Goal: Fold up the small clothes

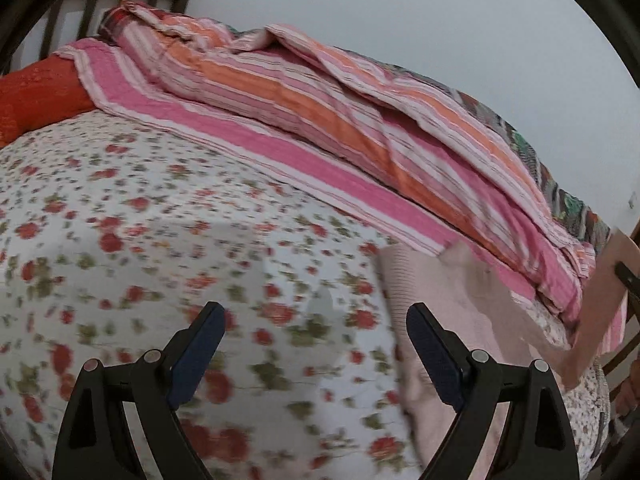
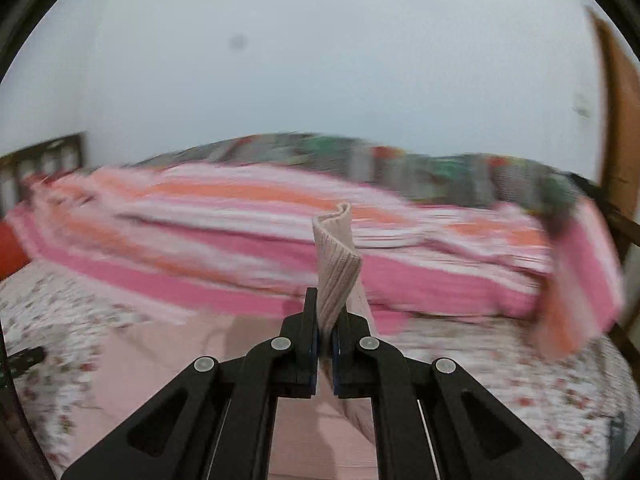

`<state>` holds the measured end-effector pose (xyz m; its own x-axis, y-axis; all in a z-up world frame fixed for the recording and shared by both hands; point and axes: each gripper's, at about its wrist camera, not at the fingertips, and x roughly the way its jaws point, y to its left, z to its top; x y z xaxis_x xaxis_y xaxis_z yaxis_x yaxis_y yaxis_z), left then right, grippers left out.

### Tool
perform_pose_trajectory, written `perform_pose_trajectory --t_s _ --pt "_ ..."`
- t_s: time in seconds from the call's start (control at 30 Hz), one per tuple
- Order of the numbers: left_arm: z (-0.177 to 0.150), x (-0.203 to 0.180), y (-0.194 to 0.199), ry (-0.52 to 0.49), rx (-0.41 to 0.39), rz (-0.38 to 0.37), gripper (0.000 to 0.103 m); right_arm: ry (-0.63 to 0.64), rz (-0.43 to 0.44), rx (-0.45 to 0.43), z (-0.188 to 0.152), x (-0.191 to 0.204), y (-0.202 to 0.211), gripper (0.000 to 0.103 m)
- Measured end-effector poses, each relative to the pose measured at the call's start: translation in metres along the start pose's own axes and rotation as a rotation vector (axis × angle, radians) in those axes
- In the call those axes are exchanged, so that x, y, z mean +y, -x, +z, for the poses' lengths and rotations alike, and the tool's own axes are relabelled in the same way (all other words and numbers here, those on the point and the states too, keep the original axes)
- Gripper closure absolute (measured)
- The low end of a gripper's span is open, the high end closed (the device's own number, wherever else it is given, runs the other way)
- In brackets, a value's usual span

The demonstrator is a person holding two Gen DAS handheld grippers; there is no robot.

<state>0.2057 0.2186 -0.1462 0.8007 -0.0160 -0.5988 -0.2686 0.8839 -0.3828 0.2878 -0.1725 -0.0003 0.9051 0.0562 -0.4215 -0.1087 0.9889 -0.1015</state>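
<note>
A pale pink knit garment (image 1: 448, 292) lies on the flowered bedsheet (image 1: 160, 240), right of my left gripper (image 1: 316, 312). That gripper stands open over bare sheet, its right finger (image 1: 432, 344) at the garment's left edge, nothing between the pads. In the right wrist view my right gripper (image 2: 326, 312) is shut on the garment's ribbed hem (image 2: 338, 264), which sticks up above the fingertips. The rest of the garment (image 2: 168, 360) spreads on the sheet below. At the right edge of the left wrist view, a lifted flap of the garment (image 1: 608, 300) shows with a dark finger on it.
A pink, orange and white striped quilt (image 1: 320, 112) is heaped along the far side of the bed. An orange-red pillow (image 1: 36, 92) and a dark wooden headboard (image 1: 80, 4) are at the left. A patterned blanket (image 2: 400, 164) lies against the pale wall.
</note>
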Motion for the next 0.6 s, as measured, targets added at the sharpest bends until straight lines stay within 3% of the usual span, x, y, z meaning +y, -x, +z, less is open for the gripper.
perform_pose_trajectory --t_s 0.17,0.33,0.37,0.4,0.47,0.6 --pt "0.004 0.025 0.003 0.059 0.005 0.008 0.012 0.071 0.214 0.131 -0.033 0.128 -0.049 0.098" --pt "0.006 0.032 -0.001 0.093 0.009 0.003 0.012 0.124 0.299 0.292 -0.074 0.190 -0.089 0.097" --pt "0.006 0.030 -0.002 0.092 0.015 -0.004 0.012 0.120 0.309 0.313 -0.079 0.191 -0.094 0.090" --pt "0.006 0.029 -0.003 0.086 0.017 -0.006 0.012 0.108 0.343 0.346 -0.084 0.191 -0.099 0.069" --pt "0.005 0.024 -0.003 0.067 0.017 -0.005 0.012 0.089 0.400 0.414 -0.089 0.188 -0.102 0.041" --pt "0.002 0.009 -0.005 0.031 0.024 -0.036 0.012 0.062 0.439 0.337 -0.085 0.157 -0.074 0.031"
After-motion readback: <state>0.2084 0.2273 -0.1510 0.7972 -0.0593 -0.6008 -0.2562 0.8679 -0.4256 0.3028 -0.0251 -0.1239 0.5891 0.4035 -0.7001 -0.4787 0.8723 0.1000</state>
